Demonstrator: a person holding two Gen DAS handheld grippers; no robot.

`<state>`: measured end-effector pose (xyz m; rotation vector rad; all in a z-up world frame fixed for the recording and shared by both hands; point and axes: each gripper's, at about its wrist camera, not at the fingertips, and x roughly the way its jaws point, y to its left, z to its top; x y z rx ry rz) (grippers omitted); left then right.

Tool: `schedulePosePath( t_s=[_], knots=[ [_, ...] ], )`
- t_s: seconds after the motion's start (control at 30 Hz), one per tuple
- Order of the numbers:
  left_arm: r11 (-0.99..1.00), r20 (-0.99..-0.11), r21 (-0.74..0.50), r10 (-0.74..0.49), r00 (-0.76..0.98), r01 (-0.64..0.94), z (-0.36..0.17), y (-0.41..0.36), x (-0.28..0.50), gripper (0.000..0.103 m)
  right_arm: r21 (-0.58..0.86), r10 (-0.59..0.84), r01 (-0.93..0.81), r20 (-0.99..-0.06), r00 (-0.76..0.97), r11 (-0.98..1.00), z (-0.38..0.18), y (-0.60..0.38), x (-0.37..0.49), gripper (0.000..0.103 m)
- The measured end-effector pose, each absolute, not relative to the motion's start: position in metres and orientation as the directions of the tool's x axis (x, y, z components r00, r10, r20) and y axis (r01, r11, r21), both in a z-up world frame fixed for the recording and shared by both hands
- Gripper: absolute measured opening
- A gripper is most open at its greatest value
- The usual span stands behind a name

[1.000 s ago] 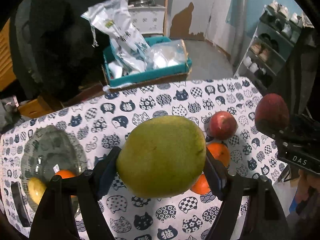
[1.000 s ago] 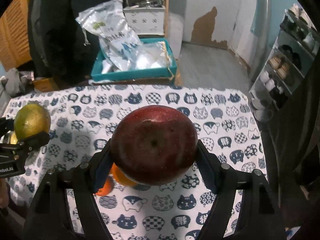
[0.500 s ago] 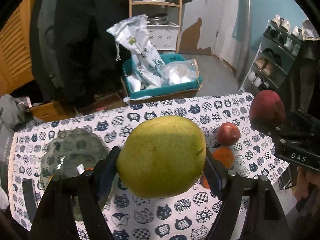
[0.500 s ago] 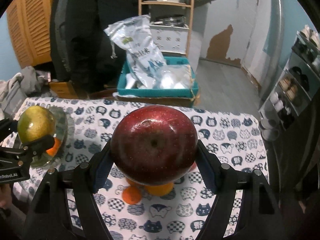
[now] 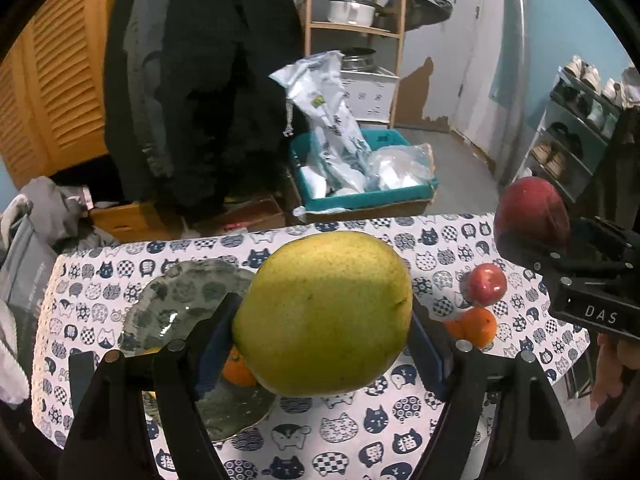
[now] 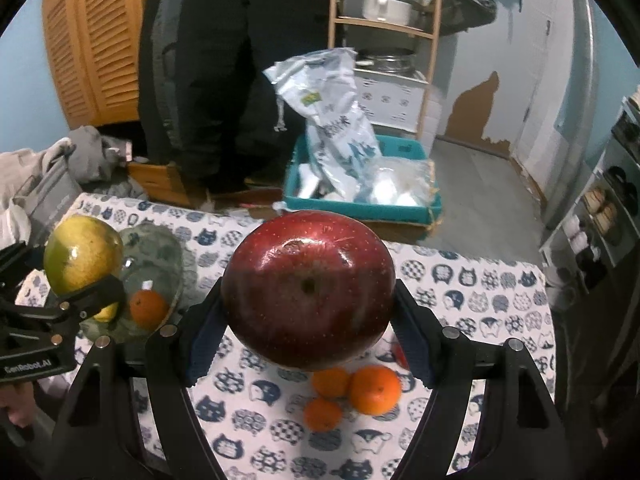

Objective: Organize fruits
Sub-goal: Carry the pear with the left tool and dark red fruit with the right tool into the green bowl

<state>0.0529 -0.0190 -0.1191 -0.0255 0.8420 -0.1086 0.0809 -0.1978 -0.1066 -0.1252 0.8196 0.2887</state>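
Note:
My left gripper (image 5: 324,316) is shut on a large yellow-green pear (image 5: 322,312), held above the table over the right part of a glass plate (image 5: 176,304). The pear also shows at the left of the right wrist view (image 6: 82,254). My right gripper (image 6: 308,292) is shut on a big dark red apple (image 6: 308,288), held high above the table; it shows at the right of the left wrist view (image 5: 532,212). The plate (image 6: 160,248) holds an orange (image 6: 147,307) and a yellow fruit (image 6: 106,312). A small red apple (image 5: 486,284) and three oranges (image 6: 374,388) lie on the cat-print cloth.
The cat-print cloth covers the table (image 5: 400,440). Behind the table, a teal box (image 5: 360,196) with plastic bags sits on the floor. A wooden shelf (image 6: 384,24) and a shoe rack (image 5: 576,136) stand further back. Dark coats (image 5: 200,80) hang at the back left.
Both grippers have risen and pulled back from the table, each still holding its fruit. The table and the plate now look smaller and lower in both views.

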Motion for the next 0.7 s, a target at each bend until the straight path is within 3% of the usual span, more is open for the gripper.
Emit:
schedulePosePath(
  t_s=[0.7],
  knots=[
    [0.995, -0.758, -0.051, 0.019, 0.652, -0.088, -0.139, 0.086, 0.062, 0.080, 0.049, 0.298, -0.417, -0.775, 0.558, 0.908, -0.131, -0.084, 0.118, 0.077]
  ],
)
